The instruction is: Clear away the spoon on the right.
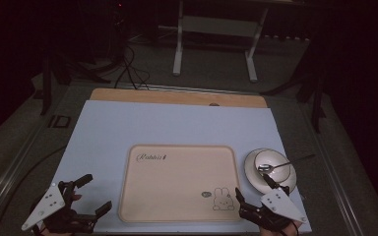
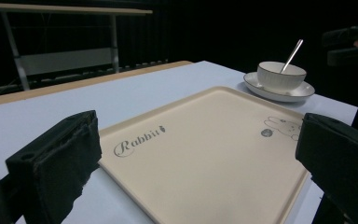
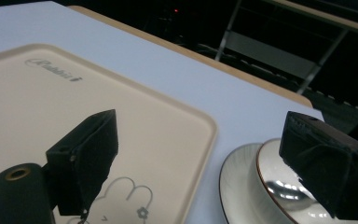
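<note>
1. High view: you are holding the left gripper [image 1: 94, 193] spread wide just left of the tray [image 1: 177, 206], seemingly readying.
2. Left gripper view: the tray is lying ahead between your jaws.
3. Right gripper view: your right gripper [image 3: 205, 154] is gaping empty, bowl [image 3: 279, 186] on saucer [image 3: 237, 177] just ahead.

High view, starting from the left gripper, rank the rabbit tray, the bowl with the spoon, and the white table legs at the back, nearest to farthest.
From the left gripper:
1. Rabbit tray, just to its right, mid-table.
2. Bowl with the spoon, on a saucer beyond the tray's right edge.
3. White table legs, on the floor past the table's far edge.
</note>
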Demonstrator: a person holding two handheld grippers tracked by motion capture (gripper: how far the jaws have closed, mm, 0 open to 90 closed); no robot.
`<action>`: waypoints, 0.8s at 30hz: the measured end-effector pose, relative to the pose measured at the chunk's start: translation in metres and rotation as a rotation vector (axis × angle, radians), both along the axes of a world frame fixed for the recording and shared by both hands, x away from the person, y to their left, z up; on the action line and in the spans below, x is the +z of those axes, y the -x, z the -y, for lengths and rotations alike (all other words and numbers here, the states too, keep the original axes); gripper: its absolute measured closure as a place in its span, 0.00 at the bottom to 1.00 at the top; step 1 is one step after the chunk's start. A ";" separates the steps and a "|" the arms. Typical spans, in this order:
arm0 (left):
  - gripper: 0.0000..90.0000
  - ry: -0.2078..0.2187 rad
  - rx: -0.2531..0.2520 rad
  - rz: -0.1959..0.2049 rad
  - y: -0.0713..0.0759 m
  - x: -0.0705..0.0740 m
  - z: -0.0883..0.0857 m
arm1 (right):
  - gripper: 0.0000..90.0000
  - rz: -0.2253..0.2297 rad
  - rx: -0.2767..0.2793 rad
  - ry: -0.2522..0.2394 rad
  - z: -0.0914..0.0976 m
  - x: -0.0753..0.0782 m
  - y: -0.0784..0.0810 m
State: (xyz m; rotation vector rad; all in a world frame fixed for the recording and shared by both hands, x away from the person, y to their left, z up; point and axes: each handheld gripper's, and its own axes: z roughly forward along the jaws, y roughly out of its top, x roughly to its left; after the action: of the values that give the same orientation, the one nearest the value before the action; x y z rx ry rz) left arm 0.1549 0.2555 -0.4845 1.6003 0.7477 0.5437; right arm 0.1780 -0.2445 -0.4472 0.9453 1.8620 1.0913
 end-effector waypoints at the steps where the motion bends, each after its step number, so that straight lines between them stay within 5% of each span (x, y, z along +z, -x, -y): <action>1: 0.00 -0.001 0.000 0.001 0.000 0.000 0.000 | 0.12 -0.003 0.013 -0.007 -0.001 0.003 0.001; 15: 0.00 -0.003 -0.010 0.010 0.001 0.000 0.001 | 0.10 0.072 0.075 -0.007 -0.007 0.039 0.000; 24: 0.00 -0.004 -0.015 0.009 0.001 0.000 0.002 | 0.10 0.103 0.019 -0.027 0.010 0.062 -0.014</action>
State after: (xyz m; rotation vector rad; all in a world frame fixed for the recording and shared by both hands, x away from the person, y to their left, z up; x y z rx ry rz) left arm 0.1539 0.2537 -0.4847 1.6051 0.7274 0.5419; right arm 0.1915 -0.2548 -0.3854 0.8715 1.7796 1.1575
